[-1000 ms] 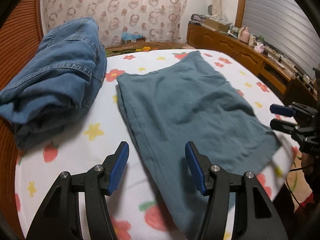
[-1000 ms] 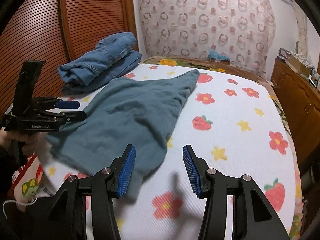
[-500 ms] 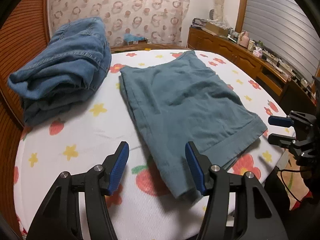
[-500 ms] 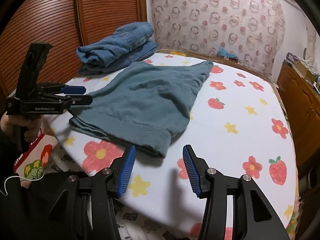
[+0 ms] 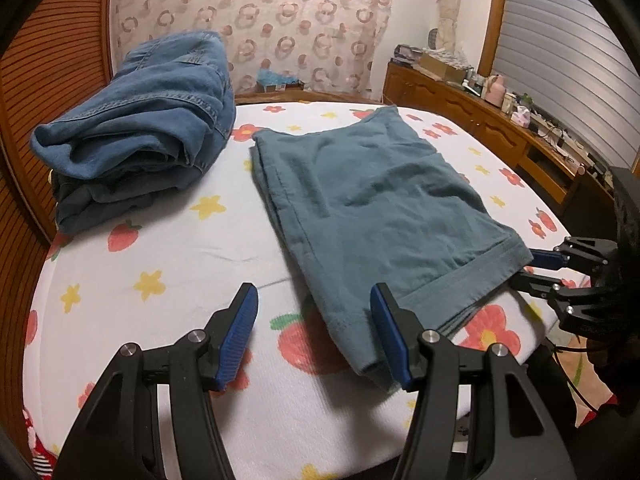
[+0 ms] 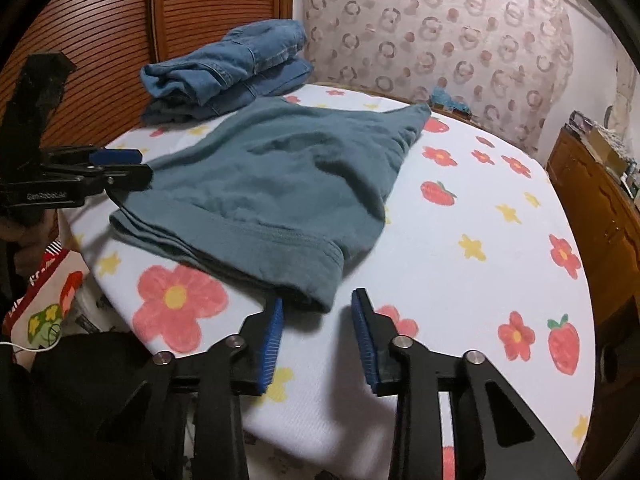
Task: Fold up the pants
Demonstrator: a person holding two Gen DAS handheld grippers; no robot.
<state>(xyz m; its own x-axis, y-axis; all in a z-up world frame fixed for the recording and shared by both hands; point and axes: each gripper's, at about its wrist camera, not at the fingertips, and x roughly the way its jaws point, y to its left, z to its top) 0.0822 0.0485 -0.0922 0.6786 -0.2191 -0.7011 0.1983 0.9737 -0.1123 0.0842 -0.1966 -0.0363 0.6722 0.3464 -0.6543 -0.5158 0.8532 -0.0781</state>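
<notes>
The teal pants (image 5: 372, 200) lie folded flat on the flower-print bed, hem end toward me; they also show in the right wrist view (image 6: 272, 184). My left gripper (image 5: 314, 330) is open and empty, low over the bed, at the hem's near left corner. My right gripper (image 6: 318, 332) is open and empty, just short of the hem's right corner. In the left wrist view the right gripper (image 5: 538, 268) sits at the hem's far corner. In the right wrist view the left gripper (image 6: 124, 166) sits by the other corner.
A stack of folded blue jeans (image 5: 140, 128) lies at the bed's back left, also in the right wrist view (image 6: 228, 68). A wooden slatted headboard (image 6: 120, 40) stands behind it. A wooden dresser (image 5: 500, 132) with clutter runs along the right. The bed edge (image 6: 120, 300) is near me.
Both grippers have pulled back toward the bed's near edge and now sit at the hem corners. The pants look smoother and flatter. Both grippers stayed open.
</notes>
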